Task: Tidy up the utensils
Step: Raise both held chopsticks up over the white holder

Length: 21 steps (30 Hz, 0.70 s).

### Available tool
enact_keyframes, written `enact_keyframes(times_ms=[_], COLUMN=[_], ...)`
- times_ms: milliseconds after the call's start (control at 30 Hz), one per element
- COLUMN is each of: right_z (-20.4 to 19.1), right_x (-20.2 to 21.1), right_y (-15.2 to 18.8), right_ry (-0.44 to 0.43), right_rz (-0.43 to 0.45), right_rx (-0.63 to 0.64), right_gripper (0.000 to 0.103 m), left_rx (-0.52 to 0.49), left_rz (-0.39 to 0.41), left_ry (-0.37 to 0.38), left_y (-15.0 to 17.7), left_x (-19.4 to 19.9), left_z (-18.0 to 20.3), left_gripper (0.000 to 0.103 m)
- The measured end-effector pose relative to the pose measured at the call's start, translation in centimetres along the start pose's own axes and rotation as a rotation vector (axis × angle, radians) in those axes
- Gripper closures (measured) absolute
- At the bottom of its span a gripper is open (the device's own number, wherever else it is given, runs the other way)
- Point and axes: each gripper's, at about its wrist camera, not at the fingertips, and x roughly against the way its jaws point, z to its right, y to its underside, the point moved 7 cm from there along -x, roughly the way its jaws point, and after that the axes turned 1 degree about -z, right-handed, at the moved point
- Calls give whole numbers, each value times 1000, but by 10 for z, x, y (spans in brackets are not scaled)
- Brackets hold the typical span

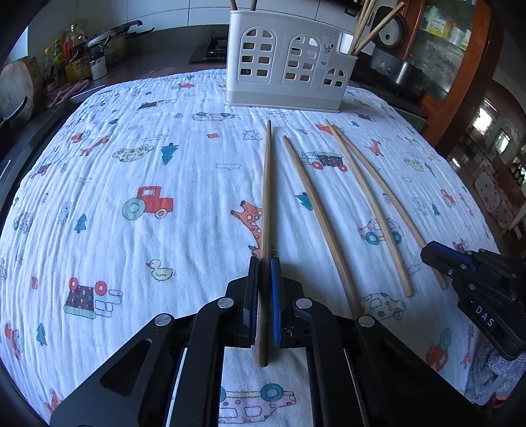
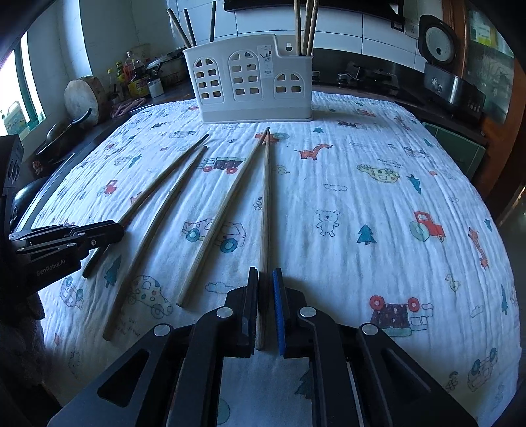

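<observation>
Chopsticks lie on the cloth-covered table (image 1: 138,157) before the holder (image 1: 289,59). Left tongs (image 1: 264,262) clamp the leftmost chopstick (image 1: 267,197), right tongs (image 2: 265,274) apparently the rightmost chopstick (image 2: 265,203). Near-end grips invite pivoting, slipping, and missing the holder's slots.

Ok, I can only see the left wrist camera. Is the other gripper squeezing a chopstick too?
Observer: Yes. The right gripper is shut on the rightmost chopstick, near its thick end.
Child: How many sticks are in the holder's left side? My view cuts them off.
Observer: Three chopsticks stand in the left compartment of the white holder.
</observation>
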Motion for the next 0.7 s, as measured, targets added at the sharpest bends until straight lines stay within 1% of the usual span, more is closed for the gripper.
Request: enact_keyframes(times_ms=[100,267,533,633,700], right_z=[2,2,-4,-8,-10], right_x=[3,24,75,87,93], right_y=[0,-11,-48,-62,-74], right_ry=[-6,-2,4,4,3], right_rz=[6,60,200,238,258], right_rx=[-12,-4,34,59,77], right_gripper=[96,96,96,96,96], left_rx=[9,15,5,-5,-17], left_rz=[1,40,159,202,223], left_ry=[21,51,96,119,121], left_y=[-1,-6,-34,-47,-56], left_x=[4,24,75,93,100], left_z=[2,4,8,11,13], left_gripper=[97,97,97,97,97])
